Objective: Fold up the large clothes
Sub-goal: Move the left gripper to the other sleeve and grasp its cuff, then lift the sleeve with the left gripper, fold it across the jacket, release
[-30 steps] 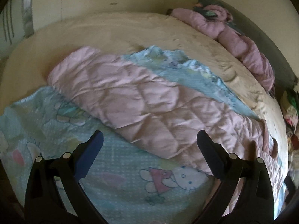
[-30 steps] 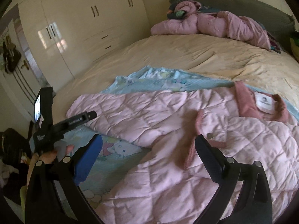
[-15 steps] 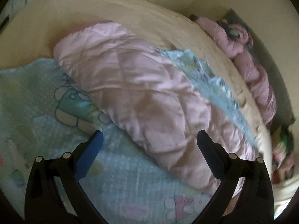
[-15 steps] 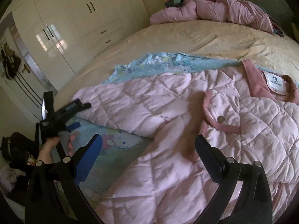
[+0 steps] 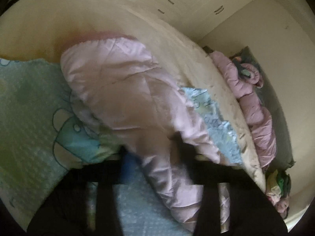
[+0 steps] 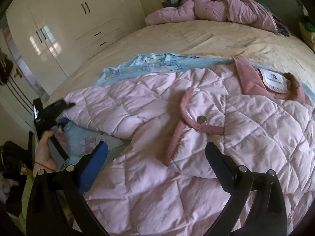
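Observation:
A pale pink quilted jacket (image 6: 147, 108) lies spread on the bed, with a darker pink collar and white label (image 6: 274, 79) at the right and a snap button (image 6: 201, 119) on its front flap. Its long sleeve (image 5: 118, 82) runs out to the left over a light blue cartoon blanket (image 5: 29, 108). My left gripper (image 5: 153, 153) is closing its jaws, and the sleeve's fabric is pinched between them near the sleeve's lower part. The right wrist view shows that left gripper (image 6: 59, 108) at the sleeve's end. My right gripper (image 6: 157, 157) hangs open over the jacket's body, holding nothing.
The beige bed sheet (image 6: 196, 37) stretches beyond the blanket. A heap of pink clothes (image 6: 216, 7) lies by the dark headboard. White wardrobe doors (image 6: 69, 19) stand at the left. A person's hand (image 6: 44, 151) holds the left gripper's handle at the bed's edge.
The left gripper rolled, dropped onto the sleeve and went from wide open to pinched on it. The right gripper sank closer to the jacket, still open.

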Tool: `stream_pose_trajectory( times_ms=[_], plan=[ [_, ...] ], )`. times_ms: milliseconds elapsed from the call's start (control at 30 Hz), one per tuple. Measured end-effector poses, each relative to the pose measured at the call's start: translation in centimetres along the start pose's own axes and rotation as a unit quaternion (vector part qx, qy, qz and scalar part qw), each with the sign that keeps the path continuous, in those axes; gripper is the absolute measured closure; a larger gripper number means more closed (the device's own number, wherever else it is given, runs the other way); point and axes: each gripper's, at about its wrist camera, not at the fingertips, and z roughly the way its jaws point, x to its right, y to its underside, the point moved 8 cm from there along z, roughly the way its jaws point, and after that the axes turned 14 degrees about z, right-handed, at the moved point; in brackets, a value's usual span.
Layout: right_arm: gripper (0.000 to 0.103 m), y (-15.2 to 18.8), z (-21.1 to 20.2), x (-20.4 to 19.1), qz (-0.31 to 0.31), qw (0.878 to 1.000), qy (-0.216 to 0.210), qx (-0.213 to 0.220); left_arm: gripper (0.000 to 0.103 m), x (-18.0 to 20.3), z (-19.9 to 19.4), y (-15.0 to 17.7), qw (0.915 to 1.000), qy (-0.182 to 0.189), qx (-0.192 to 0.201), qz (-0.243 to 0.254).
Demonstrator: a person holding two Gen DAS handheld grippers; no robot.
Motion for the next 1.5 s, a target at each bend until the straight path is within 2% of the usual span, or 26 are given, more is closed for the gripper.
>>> stream_pose_trajectory(
  times_ms=[100, 333, 533, 733, 933, 1133, 1233, 1500],
  plan=[
    [0.004, 0.3, -1.0, 0.7, 0.008, 1.000, -0.005, 0.008, 0.092, 1.1, -2.2, -1.1, 0.9996, 0.012, 0.020, 0.018],
    [0.004, 0.5, -4.5, 3.0, 0.033, 0.999, -0.002, 0.038, 0.093, 6.7, -9.4, -3.7, 0.9916, 0.044, 0.086, 0.085],
    [0.004, 0.3, -8.6, 5.5, 0.057, 0.996, 0.002, 0.068, 0.094, 13.3, -14.9, -4.0, 0.9779, 0.074, 0.124, 0.151],
    [0.004, 0.7, -12.5, 8.3, 0.084, 0.992, 0.007, 0.094, 0.094, 20.6, -19.7, -2.0, 0.9583, 0.114, 0.144, 0.219],
    [0.004, 1.7, -16.1, 11.5, 0.124, 0.986, -0.003, 0.112, 0.094, 27.1, -21.8, 1.1, 0.9379, 0.118, 0.146, 0.292],
    [0.004, 2.8, -19.5, 15.1, 0.158, 0.979, -0.007, 0.131, 0.094, 32.0, -22.2, 4.6, 0.9201, 0.132, 0.136, 0.343],
    [0.004, 3.6, -20.8, 17.0, 0.178, 0.975, -0.009, 0.137, 0.094, 33.3, -22.0, 6.1, 0.9133, 0.147, 0.128, 0.358],
    [0.004, 5.4, -23.3, 21.6, 0.228, 0.962, -0.011, 0.149, 0.094, 38.2, -20.5, 12.3, 0.8908, 0.214, 0.078, 0.393]
  ],
)
